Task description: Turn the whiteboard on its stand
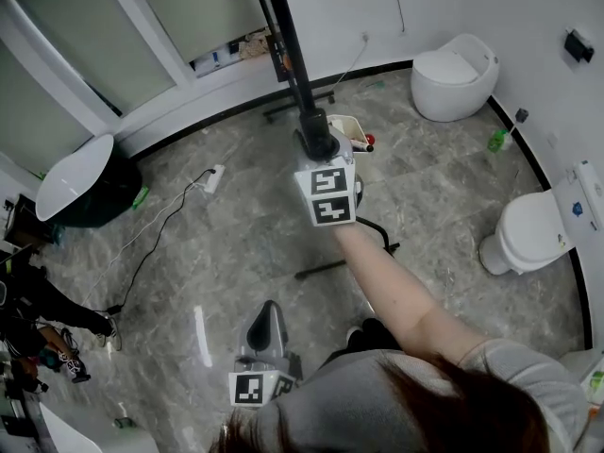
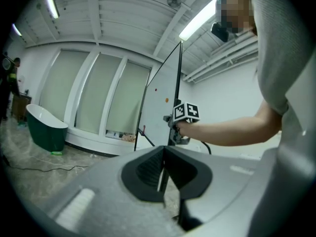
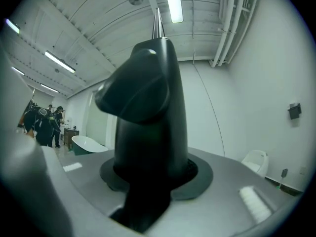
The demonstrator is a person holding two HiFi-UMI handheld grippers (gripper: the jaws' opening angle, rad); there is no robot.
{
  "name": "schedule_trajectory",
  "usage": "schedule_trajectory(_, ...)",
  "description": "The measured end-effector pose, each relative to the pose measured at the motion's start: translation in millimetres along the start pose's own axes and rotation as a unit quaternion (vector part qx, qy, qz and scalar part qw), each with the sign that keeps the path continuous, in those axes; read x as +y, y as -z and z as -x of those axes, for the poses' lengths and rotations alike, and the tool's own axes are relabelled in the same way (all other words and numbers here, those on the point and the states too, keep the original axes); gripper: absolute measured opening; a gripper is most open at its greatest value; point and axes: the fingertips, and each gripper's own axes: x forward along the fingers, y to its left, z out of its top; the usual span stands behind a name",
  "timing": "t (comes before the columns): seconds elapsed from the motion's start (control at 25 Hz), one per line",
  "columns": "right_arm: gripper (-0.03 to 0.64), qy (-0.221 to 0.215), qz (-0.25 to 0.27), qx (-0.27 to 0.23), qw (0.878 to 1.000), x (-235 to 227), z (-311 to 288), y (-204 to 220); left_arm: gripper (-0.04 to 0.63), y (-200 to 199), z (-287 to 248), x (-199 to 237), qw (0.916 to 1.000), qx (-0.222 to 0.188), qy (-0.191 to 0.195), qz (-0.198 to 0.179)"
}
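Black stand knob (image 3: 148, 107) clamped in right gripper (image 1: 321, 154), whiteboard (image 2: 163, 98) above, left gripper (image 2: 162, 172) closed

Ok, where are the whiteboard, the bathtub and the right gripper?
whiteboard (image 2: 163, 105): left gripper view, white face.
bathtub (image 2: 47, 135): left gripper view, green wall.
right gripper (image 3: 153, 174): right gripper view, between the jaws.

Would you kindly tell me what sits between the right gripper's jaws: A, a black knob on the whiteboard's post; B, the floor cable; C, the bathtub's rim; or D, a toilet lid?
A: the right gripper view shows the black knob filling the space between the jaws, and the head view shows the right gripper up against the post.
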Motion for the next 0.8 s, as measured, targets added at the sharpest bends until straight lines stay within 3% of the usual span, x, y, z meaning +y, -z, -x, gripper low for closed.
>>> schedule_trajectory(0.44, 0.132, 0.013, 0.0, -0.006, 1.0, -1.3, 14.9, 0.6, 0.002, 8.7, 24.5, 19.8, 0.9999, -0.004, -0.015, 0.005)
schedule_trajectory(0.8, 0.121, 0.022, 0.0, -0.007, 1.0, -5.2, 44.8, 2.0, 0.002, 9.6, 20.5, -9.8, 0.9999, -0.008, 0.014, 0.0)
